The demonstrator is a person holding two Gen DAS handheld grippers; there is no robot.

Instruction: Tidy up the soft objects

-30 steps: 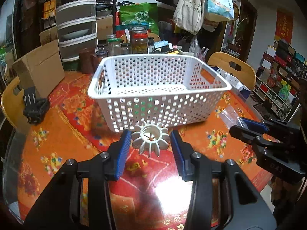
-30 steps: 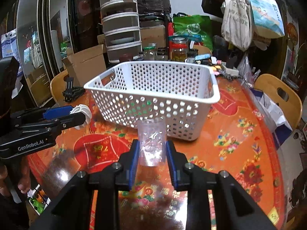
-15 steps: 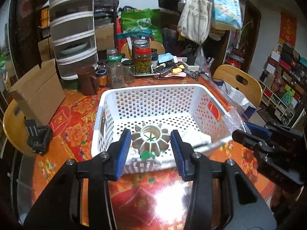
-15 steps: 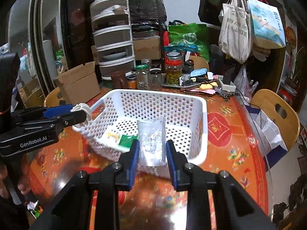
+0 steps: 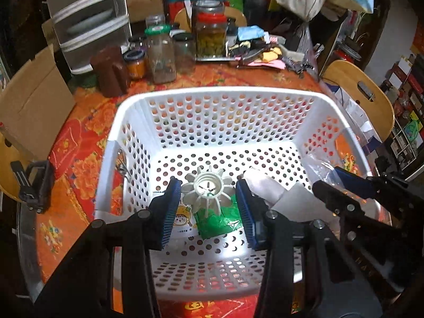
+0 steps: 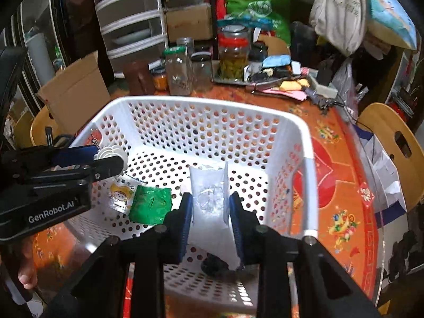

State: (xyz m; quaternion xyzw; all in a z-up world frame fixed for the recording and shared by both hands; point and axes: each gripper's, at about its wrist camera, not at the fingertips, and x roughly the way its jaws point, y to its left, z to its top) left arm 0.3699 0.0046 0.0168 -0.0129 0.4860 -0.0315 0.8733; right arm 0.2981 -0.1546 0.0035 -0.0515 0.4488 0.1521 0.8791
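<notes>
Left tongs grip a white flower-shaped piece; right tongs clamp a clear bag, contents unclear, above basket.

The left gripper holds a white flower-shaped piece between its jaws above the white basket.

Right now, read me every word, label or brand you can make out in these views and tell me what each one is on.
"GenRobot.AI": white lettering on the black body of the left gripper, seen from the right wrist.
Cartoon packet in the basket: print too small to read.
Green bag behind the jars: print too blurred to read.
</notes>
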